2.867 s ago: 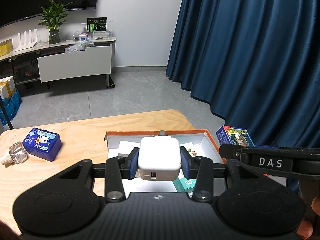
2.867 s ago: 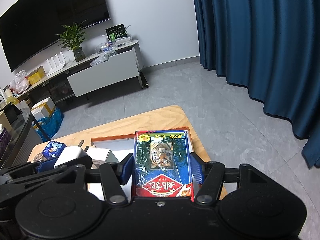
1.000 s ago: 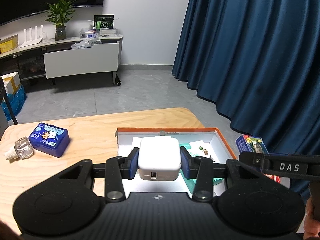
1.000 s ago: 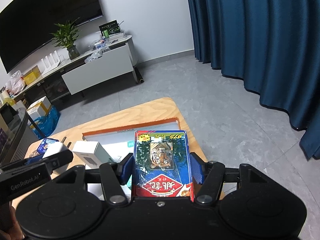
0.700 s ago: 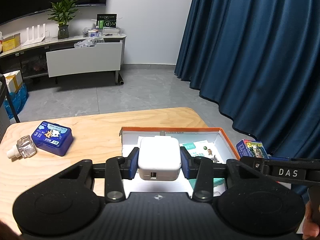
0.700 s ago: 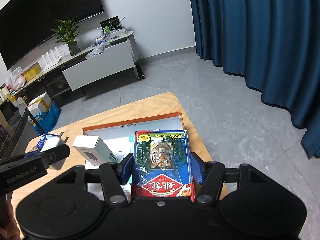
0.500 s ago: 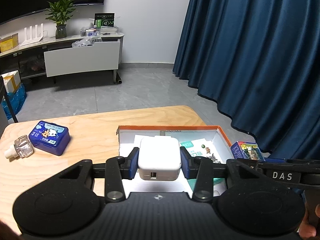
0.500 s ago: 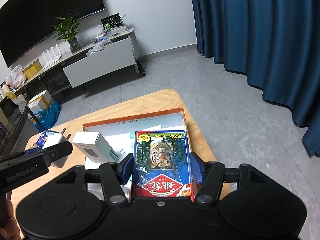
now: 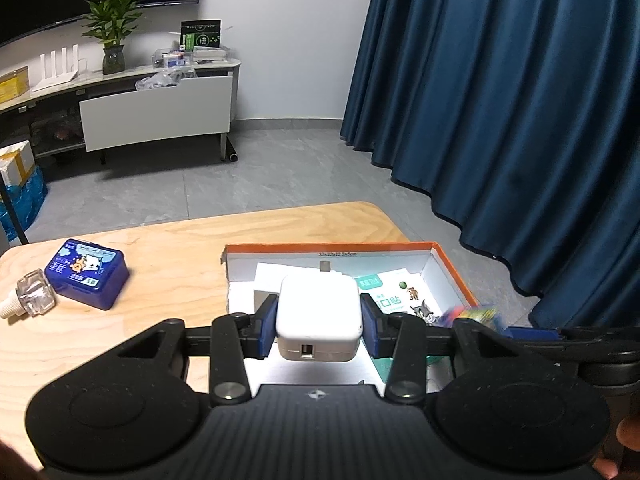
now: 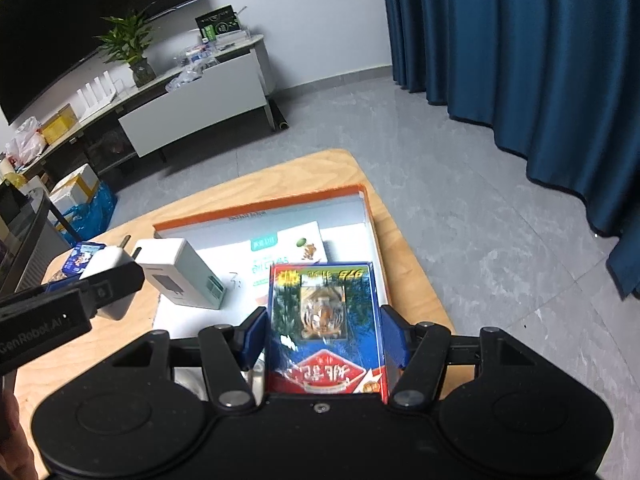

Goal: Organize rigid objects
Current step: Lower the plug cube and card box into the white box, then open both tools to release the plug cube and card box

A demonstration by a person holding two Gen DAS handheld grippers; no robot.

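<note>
White charger [image 9: 319, 317] clamped in left hand-held gripper [image 9: 319, 328], above near left of orange-rimmed box [image 9: 448, 268] on table [image 9: 180, 248]. Tiger-print card pack [image 10: 325, 328] pinched in right hand-held gripper [image 10: 324, 340], over box's near right. Best lowered level into bare floor, clear of white carton [image 10: 180, 276] and green-labelled leaflet [image 10: 280, 256]. "GenRobot" readable on left gripper; pack's writing upside down, "975" legible.
</note>
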